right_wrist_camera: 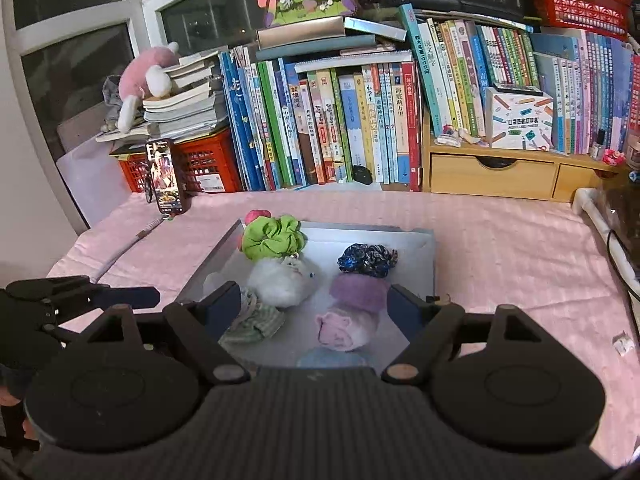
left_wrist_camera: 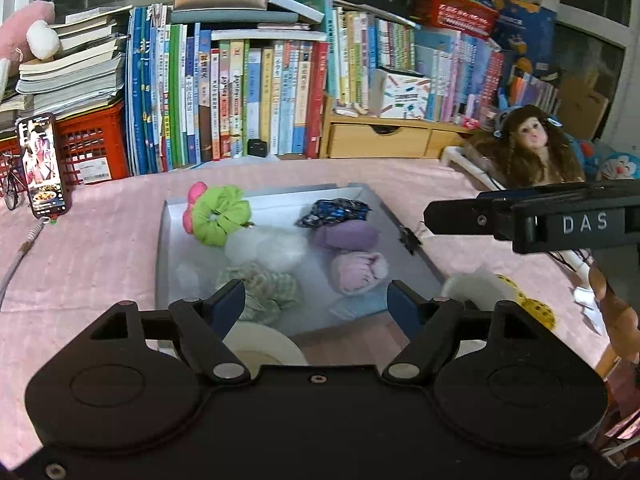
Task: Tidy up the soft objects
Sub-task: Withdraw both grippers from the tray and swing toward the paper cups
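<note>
We hold the left gripper [left_wrist_camera: 316, 300] and right gripper [right_wrist_camera: 316, 304] apart, empty, above the shallow grey tray [right_wrist_camera: 424, 248]; its light, squashy lime-green fabric scrunchie [right_wrist_camera: 272, 238] at eleven o'clock wants pinching across its ruffle.

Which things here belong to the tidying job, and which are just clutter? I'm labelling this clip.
Job: grey shallow tray; green fabric scrunchie; white fluffy pom-pom; dark blue patterned scrunchie; purple knitted roll; pink knitted roll.
Lying about: black smartphone; brown-haired doll.
</note>
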